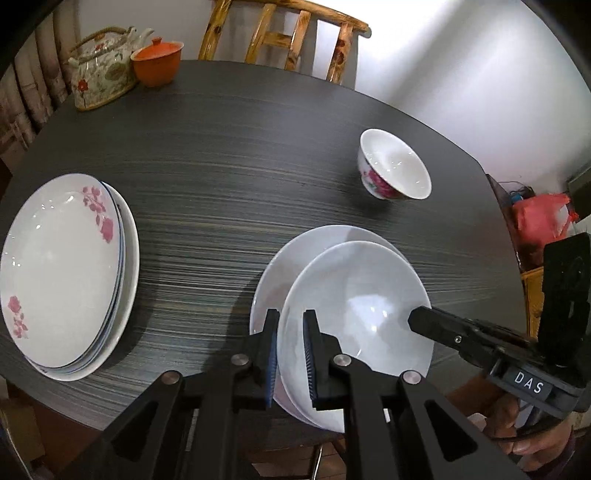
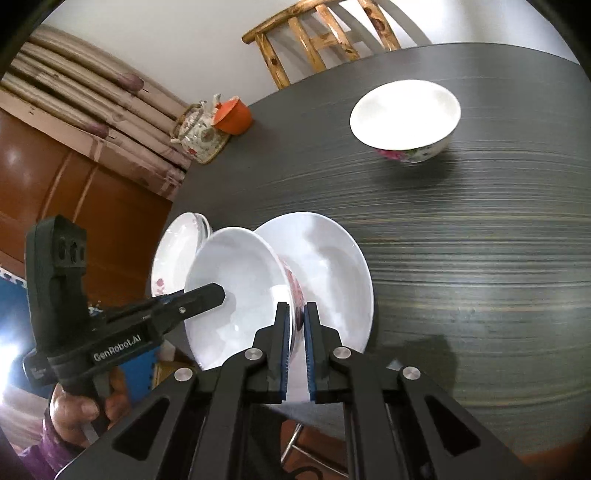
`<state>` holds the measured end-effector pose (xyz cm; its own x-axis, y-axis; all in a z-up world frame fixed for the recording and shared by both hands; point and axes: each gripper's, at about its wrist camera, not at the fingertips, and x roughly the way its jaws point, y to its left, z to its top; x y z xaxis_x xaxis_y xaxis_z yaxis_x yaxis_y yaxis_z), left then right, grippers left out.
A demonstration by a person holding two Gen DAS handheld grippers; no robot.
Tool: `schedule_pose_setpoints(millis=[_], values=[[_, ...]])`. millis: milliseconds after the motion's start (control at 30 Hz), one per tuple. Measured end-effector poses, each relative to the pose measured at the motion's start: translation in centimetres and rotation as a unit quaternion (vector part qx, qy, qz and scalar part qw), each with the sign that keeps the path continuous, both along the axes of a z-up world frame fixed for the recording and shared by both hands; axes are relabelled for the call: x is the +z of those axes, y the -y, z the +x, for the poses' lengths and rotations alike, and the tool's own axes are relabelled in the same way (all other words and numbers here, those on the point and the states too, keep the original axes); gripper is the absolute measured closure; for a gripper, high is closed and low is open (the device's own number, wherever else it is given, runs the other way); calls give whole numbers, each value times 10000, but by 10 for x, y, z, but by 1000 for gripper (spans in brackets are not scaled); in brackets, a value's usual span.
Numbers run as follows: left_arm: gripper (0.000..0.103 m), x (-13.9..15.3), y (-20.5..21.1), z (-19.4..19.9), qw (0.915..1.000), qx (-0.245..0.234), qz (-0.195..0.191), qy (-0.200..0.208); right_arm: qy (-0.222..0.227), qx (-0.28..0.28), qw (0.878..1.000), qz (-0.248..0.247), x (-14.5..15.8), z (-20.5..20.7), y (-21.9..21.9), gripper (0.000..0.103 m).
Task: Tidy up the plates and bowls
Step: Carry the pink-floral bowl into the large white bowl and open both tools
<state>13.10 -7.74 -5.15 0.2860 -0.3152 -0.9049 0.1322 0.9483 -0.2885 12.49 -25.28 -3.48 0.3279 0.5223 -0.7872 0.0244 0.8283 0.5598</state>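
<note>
At the far left corner of the dark striped counter (image 1: pixel 229 155) stand a flowered teapot (image 1: pixel 99 79) and, touching its right side, an orange lidded cup (image 1: pixel 158 61). Nearer, at the left edge, lies a stack of plates (image 1: pixel 70 273), the top one white with pink blossoms.

Right of the stack, near the front edge, the left tongs (image 1: pixel 290 354) are clenched on the left rim of a white bowl (image 1: pixel 354 325), one pad outside the wall and one inside. The bowl is tilted, over a plain white plate (image 1: pixel 273 280) that lies flat on the counter beneath and behind it. In the right wrist view the bowl's outer wall shows a red flower pattern.

The right tongs (image 2: pixel 295 347) grasp the opposite, right rim of the same bowl, their blue pads closed on the thin wall. A hand (image 2: pixel 85 410) holds the left tool's grip in that view.

Farther right and toward the back, well apart from the held bowl, a smaller flowered bowl (image 1: pixel 393 164) stands alone, upright. Behind the counter is a wooden chair (image 1: pixel 284 33).
</note>
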Motion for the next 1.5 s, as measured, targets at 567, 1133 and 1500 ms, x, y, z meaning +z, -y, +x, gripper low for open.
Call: schedule_pose_setpoints(millis=[567,1133,1500], values=[[89,-16,11,4,9997,-134,171,133,-140,-44,9996,-225,-18,9,-2,95],[71,-4,26,1,9948,-341,747,606,54,-290,9993,-241,-11,7,8,92],[70,16,43,-14,9806,-542,1416,1245,449,-698,9961,-287,-2,-14,28,88]])
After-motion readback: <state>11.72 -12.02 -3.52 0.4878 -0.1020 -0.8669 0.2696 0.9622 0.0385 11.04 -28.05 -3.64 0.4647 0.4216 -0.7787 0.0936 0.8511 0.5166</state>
